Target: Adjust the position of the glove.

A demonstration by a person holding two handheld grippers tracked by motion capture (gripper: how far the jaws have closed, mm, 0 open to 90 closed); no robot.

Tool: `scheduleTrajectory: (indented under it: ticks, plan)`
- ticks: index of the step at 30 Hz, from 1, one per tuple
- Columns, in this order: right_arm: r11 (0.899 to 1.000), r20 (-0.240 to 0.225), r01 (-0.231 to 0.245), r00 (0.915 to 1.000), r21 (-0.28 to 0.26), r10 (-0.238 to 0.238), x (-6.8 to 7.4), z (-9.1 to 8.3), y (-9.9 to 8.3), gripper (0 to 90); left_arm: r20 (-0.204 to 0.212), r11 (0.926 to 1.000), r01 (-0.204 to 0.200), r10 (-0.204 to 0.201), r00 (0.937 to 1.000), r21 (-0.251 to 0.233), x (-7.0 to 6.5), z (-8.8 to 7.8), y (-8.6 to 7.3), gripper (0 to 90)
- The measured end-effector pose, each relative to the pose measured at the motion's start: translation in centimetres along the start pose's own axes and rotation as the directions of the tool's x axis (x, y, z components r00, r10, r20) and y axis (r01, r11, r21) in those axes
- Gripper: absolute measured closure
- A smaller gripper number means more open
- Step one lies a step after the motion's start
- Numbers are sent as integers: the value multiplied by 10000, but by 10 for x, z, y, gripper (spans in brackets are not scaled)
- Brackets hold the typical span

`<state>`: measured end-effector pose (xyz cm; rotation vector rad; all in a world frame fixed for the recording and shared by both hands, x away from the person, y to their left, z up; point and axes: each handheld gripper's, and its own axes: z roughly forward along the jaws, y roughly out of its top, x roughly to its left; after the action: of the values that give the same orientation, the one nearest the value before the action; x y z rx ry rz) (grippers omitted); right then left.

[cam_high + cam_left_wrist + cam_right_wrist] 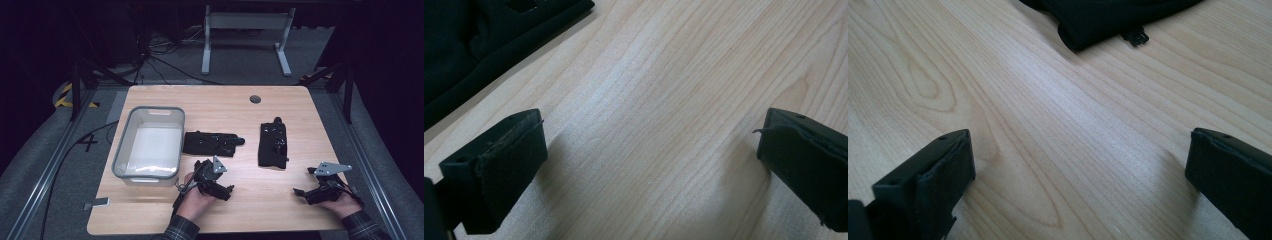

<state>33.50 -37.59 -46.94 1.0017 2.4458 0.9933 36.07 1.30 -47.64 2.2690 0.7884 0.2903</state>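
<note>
On the wooden tabletop (260, 200), near its front edge, both tools hover low with nothing in them: the left gripper (214, 184) has its jaws spread wide over bare wood, and the right gripper (314, 192) is spread just as wide. Two folded black garments lie ahead, the left garment (210, 143) just beyond the left gripper and beside the grey bin (120, 150), the right garment (273, 145) farther from the right gripper. Judging by the layout, the work is to lift these into the bin. To do it well, approach the nearest edge low, keep the jaws wide until a fold sits between them, then close on several layers so the cloth does not unfurl. Each garment looks dark, soft and flat, with small buckles or clips; a corner shows in the right gripper view (1098, 20).
</note>
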Motion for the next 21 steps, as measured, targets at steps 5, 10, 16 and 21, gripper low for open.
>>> scheduleTrajectory:
  ticks: [5,10,16,21]
  plan:
    - [10000,3,-4,10000,-5,4,0,0,0,1,-5,10000,-2,2,10000,4,0,0,0,0]
    - [9999,-156,112,9998,88,-111,-2,-4,1,91,64,10000,-69,69,10000,-18,1,1,0,0]
    - [9998,-355,-127,9993,168,133,-5,-9,9,233,108,9999,-148,149,9998,-18,2,0,0,1]
    - [9998,-482,-73,9988,-186,64,-8,-13,20,454,137,9999,-141,142,9998,-19,2,0,0,1]
